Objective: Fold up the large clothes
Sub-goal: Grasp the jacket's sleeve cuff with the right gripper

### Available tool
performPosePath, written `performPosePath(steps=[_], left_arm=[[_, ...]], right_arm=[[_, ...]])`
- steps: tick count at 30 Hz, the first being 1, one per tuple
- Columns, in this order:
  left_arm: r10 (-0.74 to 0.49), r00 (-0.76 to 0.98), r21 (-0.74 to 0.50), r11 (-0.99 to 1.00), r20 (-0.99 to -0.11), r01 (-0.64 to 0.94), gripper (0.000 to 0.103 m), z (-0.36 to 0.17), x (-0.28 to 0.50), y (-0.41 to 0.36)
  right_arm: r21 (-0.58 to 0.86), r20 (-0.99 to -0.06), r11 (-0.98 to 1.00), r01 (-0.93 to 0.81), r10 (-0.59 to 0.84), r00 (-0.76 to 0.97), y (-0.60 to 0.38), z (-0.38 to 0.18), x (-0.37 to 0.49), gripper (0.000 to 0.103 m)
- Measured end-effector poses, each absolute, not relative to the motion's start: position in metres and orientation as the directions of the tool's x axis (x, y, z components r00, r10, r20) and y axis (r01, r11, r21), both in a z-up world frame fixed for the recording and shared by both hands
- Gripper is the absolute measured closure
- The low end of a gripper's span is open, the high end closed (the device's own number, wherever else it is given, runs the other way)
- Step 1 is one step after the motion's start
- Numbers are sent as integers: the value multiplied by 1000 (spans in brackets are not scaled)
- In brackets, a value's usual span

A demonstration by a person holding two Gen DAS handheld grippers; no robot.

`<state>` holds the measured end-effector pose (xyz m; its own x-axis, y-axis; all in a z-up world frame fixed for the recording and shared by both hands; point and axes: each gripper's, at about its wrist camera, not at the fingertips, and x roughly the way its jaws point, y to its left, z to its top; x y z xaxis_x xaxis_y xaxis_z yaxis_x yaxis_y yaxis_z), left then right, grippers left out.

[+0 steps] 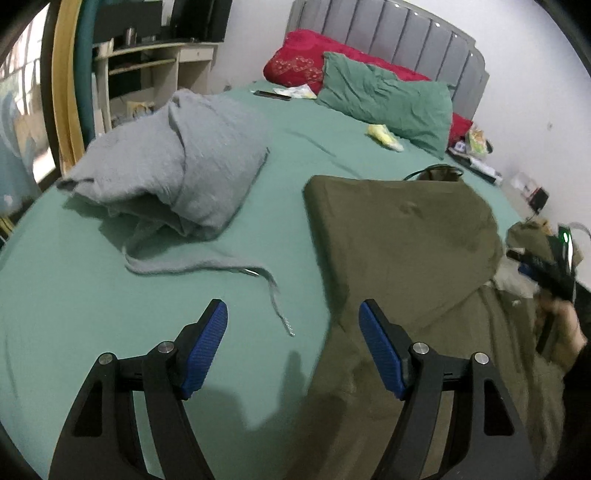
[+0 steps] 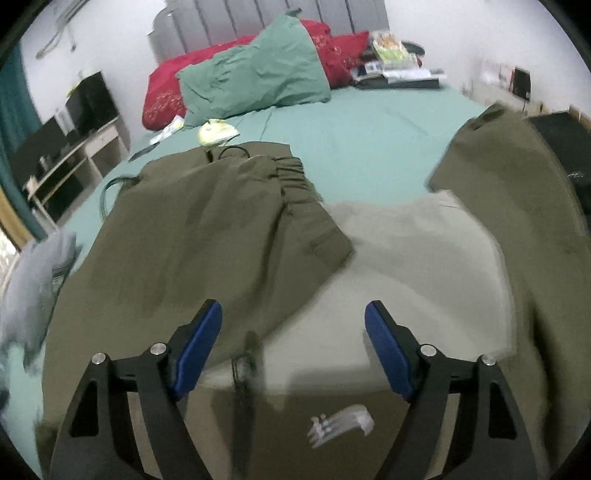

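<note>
An olive green jacket (image 1: 399, 236) lies spread on the green bed sheet (image 1: 92, 306). In the right wrist view the jacket (image 2: 192, 236) has one side folded over its pale grey lining (image 2: 417, 258), and a sleeve (image 2: 517, 173) lies to the right. My left gripper (image 1: 293, 321) is open and empty above the jacket's left edge. My right gripper (image 2: 293, 325) is open and empty over the lining, near the zipper (image 2: 242, 373). The right gripper also shows in the left wrist view (image 1: 554, 266), at the jacket's right side.
A crumpled grey hoodie (image 1: 173, 170) lies on the bed to the left, its drawstring (image 1: 273, 295) trailing toward my left gripper. Green pillow (image 1: 388, 99) and red pillow (image 1: 306, 59) sit by the grey headboard (image 1: 406, 33). A shelf unit (image 1: 155, 62) stands left of the bed.
</note>
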<state>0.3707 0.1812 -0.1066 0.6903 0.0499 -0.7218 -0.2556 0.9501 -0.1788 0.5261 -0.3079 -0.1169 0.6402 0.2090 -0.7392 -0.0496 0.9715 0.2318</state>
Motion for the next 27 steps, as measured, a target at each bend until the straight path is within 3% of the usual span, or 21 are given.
performPosePath(steps=[5, 7, 8, 17, 21, 24, 25, 27], left_arm=[[31, 644, -193, 942, -765, -274, 26, -118, 382, 185], [31, 643, -191, 943, -765, -272, 26, -118, 384, 182], [37, 644, -180, 947, -764, -267, 26, -117, 386, 178], [63, 638, -113, 966, -768, -232, 26, -117, 380, 155], [58, 630, -115, 966, -774, -230, 26, -118, 377, 148], [56, 628, -105, 971, -776, -216, 26, -119, 376, 140], [57, 628, -98, 973, -776, -209, 26, -120, 375, 136], [64, 627, -81, 977, -777, -199, 26, -122, 375, 132]], right_arm=[[351, -763, 936, 32, 266, 589, -301, -147, 562, 26], [351, -763, 936, 36, 263, 590, -299, -148, 559, 65], [337, -772, 941, 26, 261, 580, -300, -147, 554, 94], [201, -735, 979, -33, 173, 656, -350, -76, 480, 99], [127, -787, 992, 6, 97, 609, -374, -71, 431, 99], [108, -861, 994, 12, 87, 501, -386, -100, 413, 98], [125, -883, 992, 5, 109, 456, -392, -114, 405, 97], [149, -891, 989, 4, 133, 433, -404, -124, 390, 80]])
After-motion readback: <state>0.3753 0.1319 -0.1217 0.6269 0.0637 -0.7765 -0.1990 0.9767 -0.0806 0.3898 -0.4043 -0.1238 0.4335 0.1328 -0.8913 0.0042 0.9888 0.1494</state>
